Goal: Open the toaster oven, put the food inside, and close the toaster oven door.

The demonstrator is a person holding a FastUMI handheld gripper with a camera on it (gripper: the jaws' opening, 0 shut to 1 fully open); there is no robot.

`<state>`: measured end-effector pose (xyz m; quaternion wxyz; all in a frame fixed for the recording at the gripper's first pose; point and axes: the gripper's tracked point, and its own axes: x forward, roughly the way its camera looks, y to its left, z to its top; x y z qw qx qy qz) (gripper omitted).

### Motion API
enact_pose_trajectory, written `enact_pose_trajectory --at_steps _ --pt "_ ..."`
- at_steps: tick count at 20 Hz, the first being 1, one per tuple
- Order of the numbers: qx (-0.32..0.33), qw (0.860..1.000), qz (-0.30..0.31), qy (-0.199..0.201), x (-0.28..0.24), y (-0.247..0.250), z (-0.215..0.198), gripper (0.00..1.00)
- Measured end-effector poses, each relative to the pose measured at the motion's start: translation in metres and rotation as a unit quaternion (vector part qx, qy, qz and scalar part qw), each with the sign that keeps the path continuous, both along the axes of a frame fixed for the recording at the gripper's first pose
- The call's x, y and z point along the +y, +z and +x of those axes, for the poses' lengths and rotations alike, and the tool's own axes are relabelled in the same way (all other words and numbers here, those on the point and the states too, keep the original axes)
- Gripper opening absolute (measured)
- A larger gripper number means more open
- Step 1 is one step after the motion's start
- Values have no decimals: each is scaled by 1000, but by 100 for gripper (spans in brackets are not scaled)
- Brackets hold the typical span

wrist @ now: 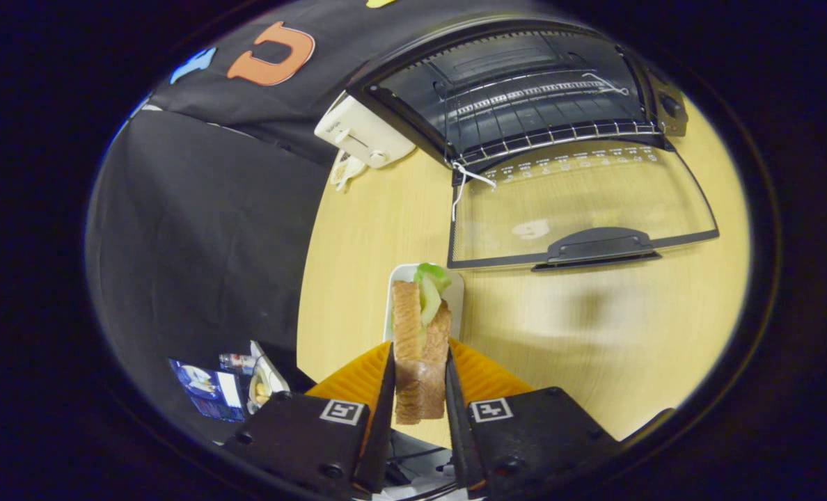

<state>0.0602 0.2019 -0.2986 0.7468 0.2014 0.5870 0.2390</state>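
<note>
- Closest in, the gripper (420, 390) has both fingers clamped on the brown toasted-bread sandwich with pale green lettuce (420, 334), one finger pressing each bread face, jaws narrowed to the sandwich's thickness.
- The sandwich stands on edge between the fingers and pokes out ahead of them, lettuce sprouting from its far end. It looks to be held up above the table rather than resting, though the gap underneath cannot be judged.
- Just beyond and below it sits a small white rectangular plate (455, 289), partly hidden by the bread, near the middle of the light wooden tabletop (594, 348).
- Further ahead, towards the table's far edge, the black toaster oven (525, 76) is already open: its glass door with a black handle (580, 209) lies folded down flat towards the gripper, and the wire rack (546, 125) shows inside the dark cavity.
- So the call: opening is done, the food is in the grasp, and the loading step is under way.
- Next move, as I read it: carry the sandwich forward over the lowered door, clear of the handle, then set it onto the rack before letting go.
- Off beside the oven, near the table's far left edge, a white boxy appliance (361, 132) stays out of the path.
</note>
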Motion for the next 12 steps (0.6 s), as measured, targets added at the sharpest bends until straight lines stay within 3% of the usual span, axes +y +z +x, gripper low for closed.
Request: enact_pose_trajectory --at_steps 6,12 --pt "-22 999 25 14 -1 21 -4 39" --pt "-11 985 174 -5 10 65 3 39"
